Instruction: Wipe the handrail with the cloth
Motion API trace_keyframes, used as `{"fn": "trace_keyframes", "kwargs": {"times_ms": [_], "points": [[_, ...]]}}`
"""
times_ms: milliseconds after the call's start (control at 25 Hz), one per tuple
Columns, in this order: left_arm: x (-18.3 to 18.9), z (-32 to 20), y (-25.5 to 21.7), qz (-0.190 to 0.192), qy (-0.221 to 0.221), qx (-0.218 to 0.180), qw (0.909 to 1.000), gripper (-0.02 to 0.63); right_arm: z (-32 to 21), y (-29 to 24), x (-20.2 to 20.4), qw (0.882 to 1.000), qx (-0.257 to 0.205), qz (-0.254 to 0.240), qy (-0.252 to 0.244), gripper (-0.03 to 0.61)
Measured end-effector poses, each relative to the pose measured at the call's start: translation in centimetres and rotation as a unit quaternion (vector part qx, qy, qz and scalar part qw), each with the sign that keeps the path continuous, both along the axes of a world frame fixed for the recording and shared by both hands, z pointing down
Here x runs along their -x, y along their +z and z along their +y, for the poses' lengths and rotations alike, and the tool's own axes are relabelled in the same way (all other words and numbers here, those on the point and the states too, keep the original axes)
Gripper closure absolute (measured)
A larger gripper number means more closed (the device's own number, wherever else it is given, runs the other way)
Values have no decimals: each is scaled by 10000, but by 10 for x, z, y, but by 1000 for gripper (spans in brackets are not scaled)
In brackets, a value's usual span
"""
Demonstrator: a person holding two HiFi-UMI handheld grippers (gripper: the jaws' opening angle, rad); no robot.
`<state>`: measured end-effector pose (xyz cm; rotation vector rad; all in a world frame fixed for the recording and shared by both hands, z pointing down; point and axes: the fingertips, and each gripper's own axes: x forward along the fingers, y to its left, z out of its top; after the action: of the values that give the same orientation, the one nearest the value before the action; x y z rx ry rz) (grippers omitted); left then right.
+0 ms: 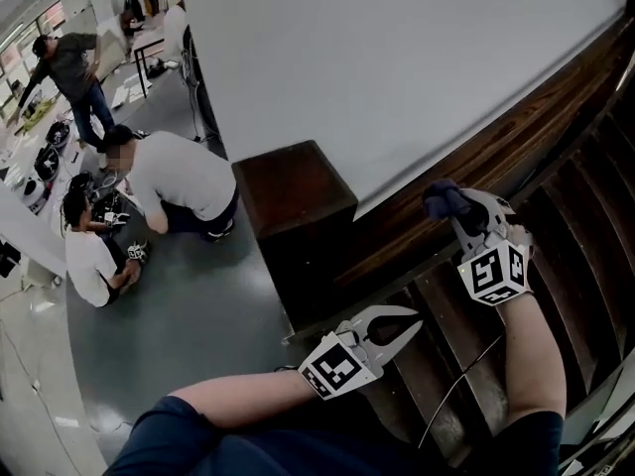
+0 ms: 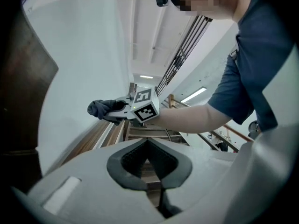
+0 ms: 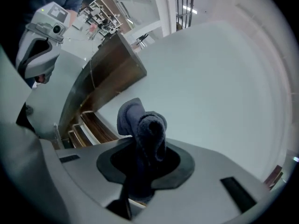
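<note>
Clamping bunched dark blue cloth, right gripper hangs near white wall panel; left gripper jaws together, empty.

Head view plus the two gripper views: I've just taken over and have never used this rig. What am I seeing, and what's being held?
There is no robot arm: a person holds a two-jaw gripper in each hand. The head view comes from a camera on the person's head, looking down a wooden staircase beside a white wall. The other two cameras ride on the grippers and look along their jaws. The right gripper has its jaws shut on a dark blue cloth, held by the sloping dark wooden rail; contact is unclear. The left gripper is empty, jaws together, over the staircase. The marker cubes are parts of the grippers.
</note>
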<state>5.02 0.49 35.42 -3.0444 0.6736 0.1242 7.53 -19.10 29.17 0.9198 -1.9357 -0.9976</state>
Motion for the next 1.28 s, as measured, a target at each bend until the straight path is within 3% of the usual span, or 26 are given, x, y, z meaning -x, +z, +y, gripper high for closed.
{"fn": "trace_keyframes", "kwargs": {"times_ms": [240, 440, 600, 760, 880, 1080, 1280], "points": [[81, 74, 1, 36, -296, 15, 9996, 611, 110, 30, 73, 9972, 521, -535, -68, 483], [127, 122, 11, -90, -492, -109, 9987, 611, 188, 54, 115, 9872, 991, -1243, -110, 483], [151, 145, 21, -5, -718, 22, 9974, 611, 248, 72, 145, 9765, 1451, -1539, -419, 483], [158, 153, 13, 69, -976, -51, 9952, 611, 290, 74, 147, 9650, 1635, -1951, -636, 483], [150, 158, 7, 164, -1156, 49, 9931, 611, 311, 72, 135, 9464, 1835, -2570, -675, 483], [117, 166, -2, 384, -1067, 60, 9935, 611, 345, 72, 106, 8998, 2127, -3728, -781, 483], [85, 179, -1, 418, -953, 171, 9944, 611, 365, 98, 67, 8555, 2581, -4466, -447, 483]]}}
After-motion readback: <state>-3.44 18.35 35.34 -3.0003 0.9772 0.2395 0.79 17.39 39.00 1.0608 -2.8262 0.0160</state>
